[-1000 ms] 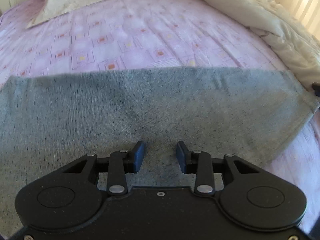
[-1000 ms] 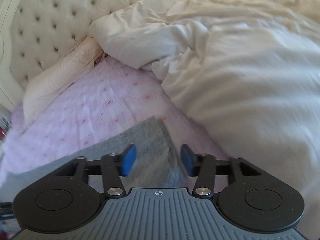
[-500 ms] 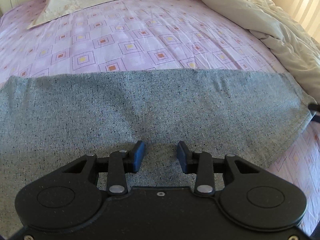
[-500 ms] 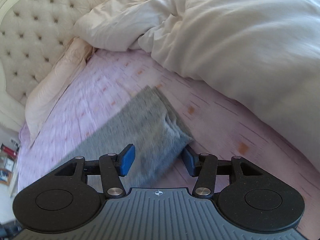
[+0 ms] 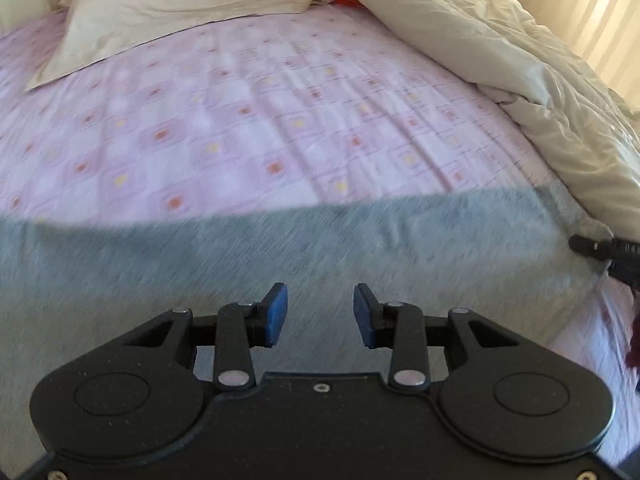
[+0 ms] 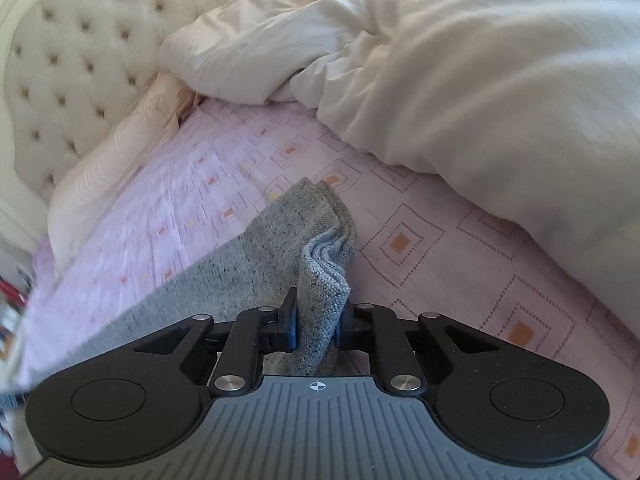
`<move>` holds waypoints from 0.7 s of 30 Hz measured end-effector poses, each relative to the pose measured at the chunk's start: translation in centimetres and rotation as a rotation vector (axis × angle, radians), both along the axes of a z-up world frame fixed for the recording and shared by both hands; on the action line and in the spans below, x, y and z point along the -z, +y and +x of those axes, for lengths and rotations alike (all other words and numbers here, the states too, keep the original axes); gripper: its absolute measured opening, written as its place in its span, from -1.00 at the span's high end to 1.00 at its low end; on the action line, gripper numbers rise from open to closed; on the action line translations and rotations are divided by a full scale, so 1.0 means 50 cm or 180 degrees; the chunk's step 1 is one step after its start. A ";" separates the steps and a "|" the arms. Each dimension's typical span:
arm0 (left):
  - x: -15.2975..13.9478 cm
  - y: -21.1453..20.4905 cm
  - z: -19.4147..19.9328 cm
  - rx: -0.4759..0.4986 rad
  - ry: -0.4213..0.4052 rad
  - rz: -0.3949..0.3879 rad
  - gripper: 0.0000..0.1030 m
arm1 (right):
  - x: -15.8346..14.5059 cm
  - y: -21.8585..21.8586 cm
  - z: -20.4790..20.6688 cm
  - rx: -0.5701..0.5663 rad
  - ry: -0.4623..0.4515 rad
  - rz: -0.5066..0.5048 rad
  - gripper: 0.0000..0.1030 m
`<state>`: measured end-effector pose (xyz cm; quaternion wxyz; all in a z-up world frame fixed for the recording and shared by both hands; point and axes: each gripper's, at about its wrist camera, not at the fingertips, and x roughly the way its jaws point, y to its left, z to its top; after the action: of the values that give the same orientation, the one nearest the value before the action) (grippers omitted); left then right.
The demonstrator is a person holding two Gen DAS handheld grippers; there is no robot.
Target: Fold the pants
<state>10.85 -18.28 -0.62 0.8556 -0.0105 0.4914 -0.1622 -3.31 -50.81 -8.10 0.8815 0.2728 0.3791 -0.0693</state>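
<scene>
Grey speckled pants [image 5: 280, 264] lie flat across a pink patterned bed sheet [image 5: 224, 120]. My left gripper [image 5: 320, 314] hovers over the middle of the cloth, open, with nothing between its blue pads. In the right wrist view, my right gripper [image 6: 316, 322] is closing on the bunched end of the pants [image 6: 320, 276]; the folded layers stand pinched between the pads. The right gripper's tip [image 5: 600, 248] also shows at the right edge of the left wrist view, at the cloth's end.
A cream duvet [image 6: 460, 80] is heaped just right of the pants' end. A cream pillow [image 5: 180, 12] lies at the head of the bed, before a tufted headboard [image 6: 72, 60]. Bare pink sheet stretches between pants and pillow.
The right gripper sank onto the pants' end and its jaws closed on the cloth, bunching it. The left gripper rose and drew back, staying open; more of the sheet shows beyond the pants.
</scene>
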 end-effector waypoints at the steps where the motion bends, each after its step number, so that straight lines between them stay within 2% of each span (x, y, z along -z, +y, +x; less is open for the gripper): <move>1: 0.001 -0.010 0.014 0.0005 0.0018 -0.0015 0.13 | -0.001 0.003 0.003 -0.0019 0.0018 -0.0033 0.70; 8: 0.043 -0.054 0.118 -0.0137 0.0370 -0.0088 0.13 | 0.002 -0.005 0.004 -0.0002 0.0042 0.0043 0.70; 10: 0.042 -0.059 0.128 -0.0140 0.0310 -0.0067 0.13 | 0.001 -0.002 0.005 -0.0003 0.0049 0.0023 0.70; 13: 0.036 -0.068 0.139 -0.0131 0.0378 0.0011 0.13 | 0.000 0.003 0.006 -0.0004 0.0071 -0.0005 0.70; 17: 0.011 -0.057 0.111 -0.0137 0.0531 -0.0097 0.13 | -0.001 0.003 0.009 -0.0014 0.0089 -0.0022 0.70; 19: 0.003 -0.052 0.077 0.0030 0.0618 -0.0198 0.13 | -0.001 0.003 0.012 -0.0027 0.0103 -0.0035 0.70; 21: 0.001 -0.060 0.036 0.0270 0.0685 -0.0122 0.13 | -0.002 0.003 0.014 -0.0028 0.0121 -0.0045 0.70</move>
<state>12.67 -21.30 -0.66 0.7900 -0.0233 0.5772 -0.2054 -2.62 -50.65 -8.01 0.8763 0.2636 0.3965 -0.0733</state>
